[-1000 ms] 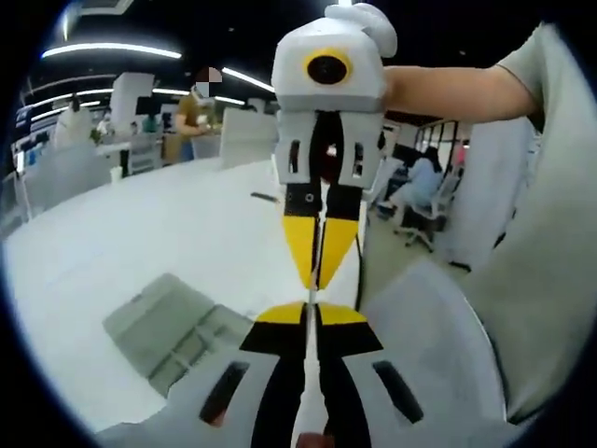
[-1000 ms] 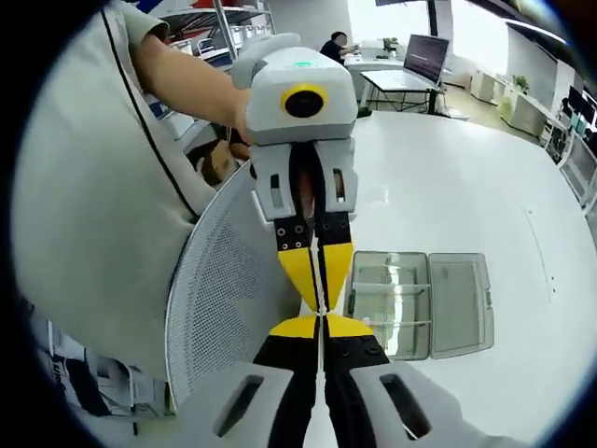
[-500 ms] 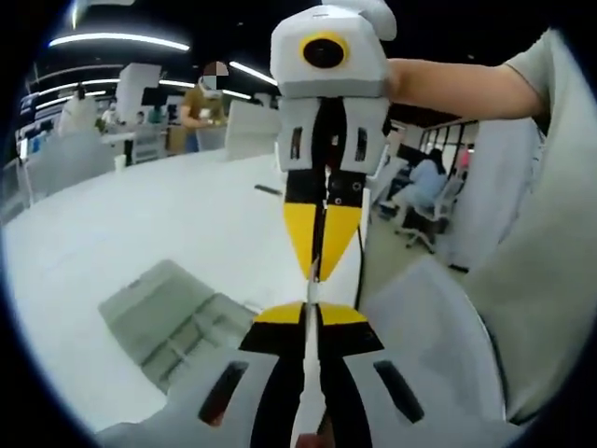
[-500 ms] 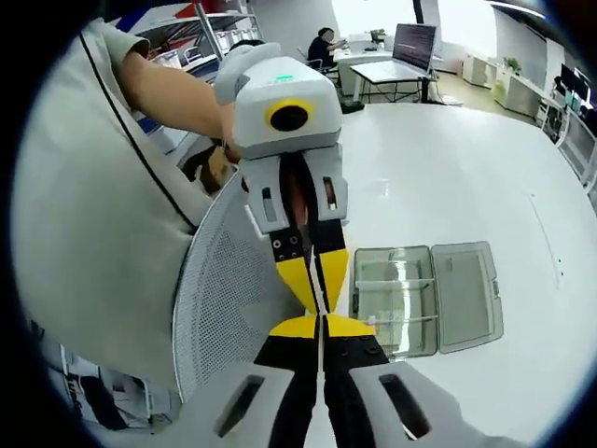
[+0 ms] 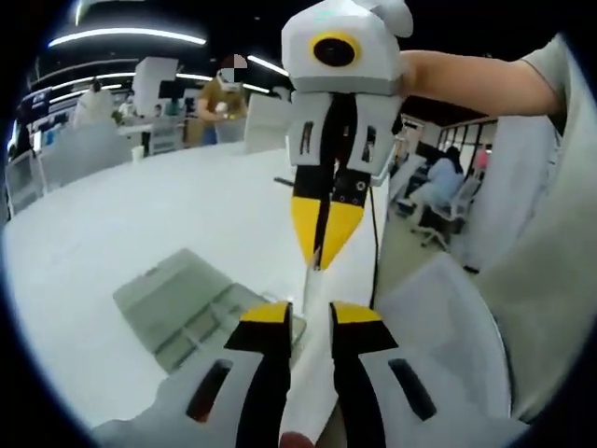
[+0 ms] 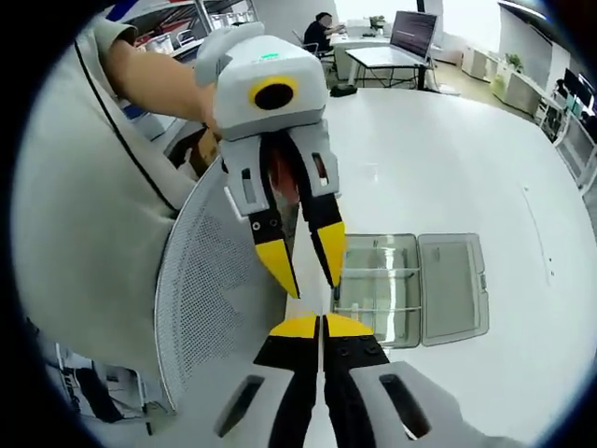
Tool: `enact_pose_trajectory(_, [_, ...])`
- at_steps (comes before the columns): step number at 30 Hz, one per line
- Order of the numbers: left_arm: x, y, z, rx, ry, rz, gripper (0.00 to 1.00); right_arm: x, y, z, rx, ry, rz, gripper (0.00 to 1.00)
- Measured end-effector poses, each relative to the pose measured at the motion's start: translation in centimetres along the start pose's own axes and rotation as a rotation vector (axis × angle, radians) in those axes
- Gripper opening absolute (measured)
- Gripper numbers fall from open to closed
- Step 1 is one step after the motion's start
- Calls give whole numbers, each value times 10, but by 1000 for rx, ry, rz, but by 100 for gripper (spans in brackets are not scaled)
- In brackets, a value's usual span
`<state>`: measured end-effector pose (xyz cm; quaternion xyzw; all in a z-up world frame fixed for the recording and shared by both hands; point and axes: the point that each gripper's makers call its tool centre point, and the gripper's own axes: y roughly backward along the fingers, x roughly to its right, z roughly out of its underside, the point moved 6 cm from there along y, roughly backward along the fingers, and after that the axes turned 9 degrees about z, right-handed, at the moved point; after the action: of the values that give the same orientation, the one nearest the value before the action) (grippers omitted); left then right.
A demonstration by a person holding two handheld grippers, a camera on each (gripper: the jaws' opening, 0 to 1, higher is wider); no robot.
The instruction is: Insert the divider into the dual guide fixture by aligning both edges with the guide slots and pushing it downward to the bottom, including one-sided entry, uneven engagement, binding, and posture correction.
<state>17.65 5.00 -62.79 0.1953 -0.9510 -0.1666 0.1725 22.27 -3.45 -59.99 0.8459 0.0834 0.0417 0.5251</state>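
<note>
Plainly, left tongs point(image 5: 308, 315) spread while right tongs point(image 6: 322, 324) pinch the thin divider point(image 5: 306, 283) edge.

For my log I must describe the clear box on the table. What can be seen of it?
The clear plastic box lies flat on the white table, its hinged lid folded open flat beside the base. Thin partitions split the base into compartments, which look empty. Only the table touches it.
</note>
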Motion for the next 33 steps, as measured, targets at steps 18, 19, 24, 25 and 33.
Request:
enact_pose_trajectory(18, [-5,10,4,12,11,-82,32,24,-23,12,-144,2,70,0])
enact_pose_trajectory(19, [-5,10,5,11,11,-85,33,26,-25,13,-149,3,79,0])
enact_pose_trajectory(24, [-5,12,7,6,20,-108,37,26,-31,15,-165,-3,80,0])
enact_pose_trajectory(25, [-5,12,8,9,24,-110,38,26,-33,14,-165,-3,81,0])
enact_pose_trajectory(33, [-3,16,9,13,32,-126,39,30,-41,16,-175,6,96,0])
